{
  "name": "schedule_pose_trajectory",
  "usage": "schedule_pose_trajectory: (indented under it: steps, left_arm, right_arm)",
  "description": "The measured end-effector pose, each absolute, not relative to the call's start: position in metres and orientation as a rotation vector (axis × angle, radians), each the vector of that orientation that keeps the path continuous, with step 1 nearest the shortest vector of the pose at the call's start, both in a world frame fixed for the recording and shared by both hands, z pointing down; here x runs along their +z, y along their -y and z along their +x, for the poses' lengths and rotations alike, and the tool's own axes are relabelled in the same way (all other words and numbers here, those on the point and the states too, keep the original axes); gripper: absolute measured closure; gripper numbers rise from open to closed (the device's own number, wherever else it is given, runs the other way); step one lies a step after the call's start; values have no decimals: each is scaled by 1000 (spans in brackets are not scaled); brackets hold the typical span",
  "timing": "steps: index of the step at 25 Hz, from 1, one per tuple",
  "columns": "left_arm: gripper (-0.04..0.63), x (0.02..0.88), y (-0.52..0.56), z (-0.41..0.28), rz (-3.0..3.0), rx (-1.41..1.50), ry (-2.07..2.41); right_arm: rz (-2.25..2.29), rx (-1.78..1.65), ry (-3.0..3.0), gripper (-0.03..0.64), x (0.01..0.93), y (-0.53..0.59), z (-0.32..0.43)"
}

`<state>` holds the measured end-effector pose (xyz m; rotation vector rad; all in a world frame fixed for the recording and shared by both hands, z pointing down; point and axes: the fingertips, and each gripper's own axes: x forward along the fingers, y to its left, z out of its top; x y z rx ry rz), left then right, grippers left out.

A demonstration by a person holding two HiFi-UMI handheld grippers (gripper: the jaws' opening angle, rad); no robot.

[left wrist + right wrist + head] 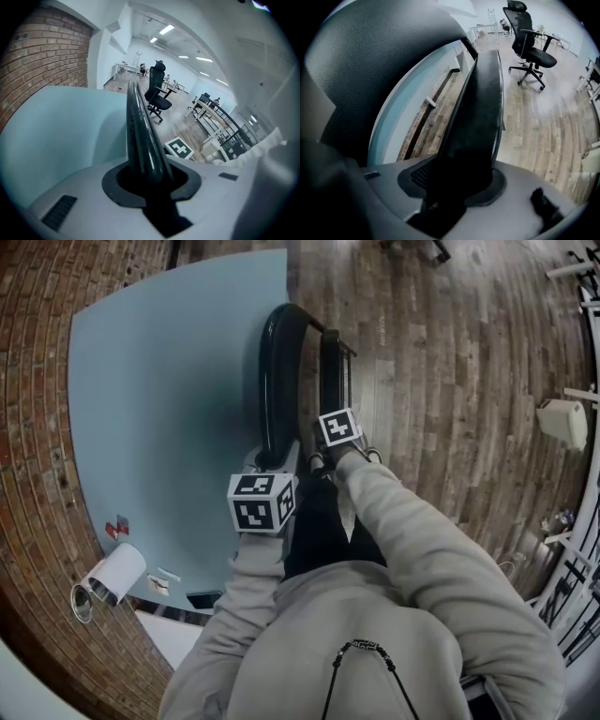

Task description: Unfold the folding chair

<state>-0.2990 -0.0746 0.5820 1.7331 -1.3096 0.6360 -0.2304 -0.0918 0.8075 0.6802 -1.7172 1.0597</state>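
You are standing over the folding chair (278,371), which is sitting folded flat and upright just beside a pale blue panel (169,381), with the brick wall (37,427) on the panel's far side from the chair. Your left gripper (150,180) is clamping the chair's glossy black frame tube, its jaws tight on it. Your right gripper (457,187) is grasping the edge of the black seat slab beside that tube. Its pads appear to be pressing on the slab, though the dark view is making that hard to confirm. Your grey sleeves (412,540) are covering the chair's near end. Past the chair, a black office chair (529,44) is sitting on the wooden floor (441,362), well apart. A white roll (117,573) is lying on the chair's panel side, and a white box (562,423) is sitting well off on the opposite side.
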Motion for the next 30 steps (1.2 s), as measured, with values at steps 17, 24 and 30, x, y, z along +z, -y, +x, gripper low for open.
schedule_pose_trajectory:
  steps: [17, 24, 30]
  left_arm:
    - [499, 591, 83, -217, 1700, 591, 1246]
    - [497, 605, 91, -166, 1727, 639, 1226]
    - [497, 619, 95, -134, 1716, 614, 1219]
  right_arm:
    - [512, 1398, 1883, 466, 812, 110, -50]
    - [407, 1523, 1933, 465, 837, 120, 40]
    - [307, 1620, 1996, 457, 868, 127, 104]
